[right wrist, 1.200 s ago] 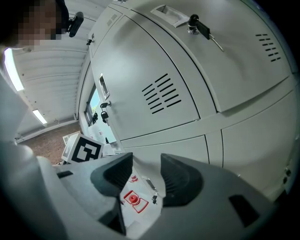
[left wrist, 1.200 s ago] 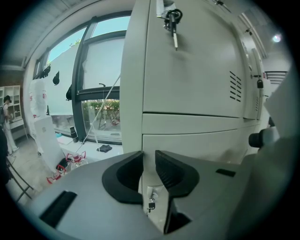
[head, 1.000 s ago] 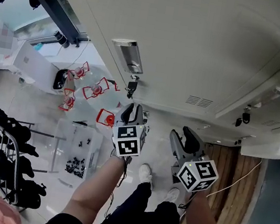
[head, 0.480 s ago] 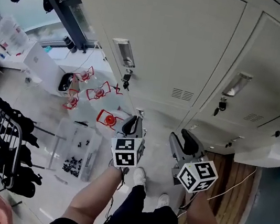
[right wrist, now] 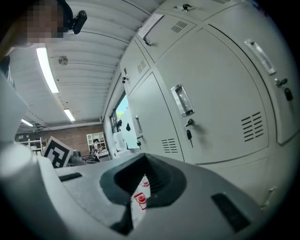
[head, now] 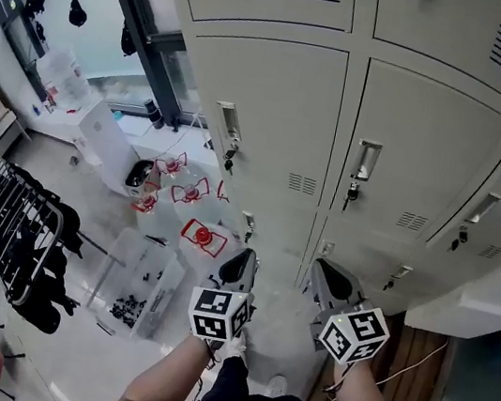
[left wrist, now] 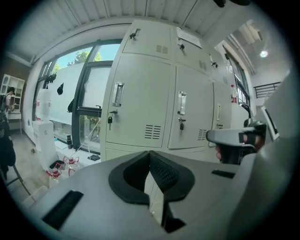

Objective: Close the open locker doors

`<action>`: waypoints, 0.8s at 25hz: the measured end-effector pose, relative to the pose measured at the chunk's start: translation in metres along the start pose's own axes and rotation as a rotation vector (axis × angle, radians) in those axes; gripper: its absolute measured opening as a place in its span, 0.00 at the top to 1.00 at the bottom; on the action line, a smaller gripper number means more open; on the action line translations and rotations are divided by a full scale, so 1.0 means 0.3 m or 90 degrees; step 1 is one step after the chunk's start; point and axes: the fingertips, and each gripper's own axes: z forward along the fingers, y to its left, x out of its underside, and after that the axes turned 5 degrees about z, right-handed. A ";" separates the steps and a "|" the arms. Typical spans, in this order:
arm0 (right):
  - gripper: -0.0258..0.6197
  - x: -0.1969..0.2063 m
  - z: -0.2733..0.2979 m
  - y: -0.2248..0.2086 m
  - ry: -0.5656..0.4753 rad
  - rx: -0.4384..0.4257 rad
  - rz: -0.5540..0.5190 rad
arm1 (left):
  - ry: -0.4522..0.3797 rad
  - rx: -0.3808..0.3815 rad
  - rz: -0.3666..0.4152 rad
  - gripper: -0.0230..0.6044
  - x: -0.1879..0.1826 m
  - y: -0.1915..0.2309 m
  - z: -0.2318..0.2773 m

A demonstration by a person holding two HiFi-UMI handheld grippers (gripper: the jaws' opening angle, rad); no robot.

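- Grey plastic with black ribbed pads, the left gripper has just been closing. Its jaws now meet tip to tip with nothing between them, and only locker front shows through the slit below.
- The right gripper has also just been closing. Its pads are together and it is empty. A scrap of something red and clear shows through its slit, too small to identify.
- In the head view the left gripper and right gripper hang side by side, clear of the lockers. The forearms are cut off at the bottom edge.
- The pale grey metal locker doors ahead lie flush in their frames, with keys hanging from the locks under the handles. The top row is cut off, and the grippers partly hide the bottom row.
- A white slab at the right is cropped. I cannot tell whether it is a door.
- On the floor to the left are red-and-clear plastic pieces, a clear plastic bin of small black parts and a black rack of dark clothing.
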 end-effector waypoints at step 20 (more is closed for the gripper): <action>0.96 0.052 -0.075 0.436 0.006 -0.136 -0.032 | -0.028 -0.050 0.009 0.96 -0.045 0.007 -0.545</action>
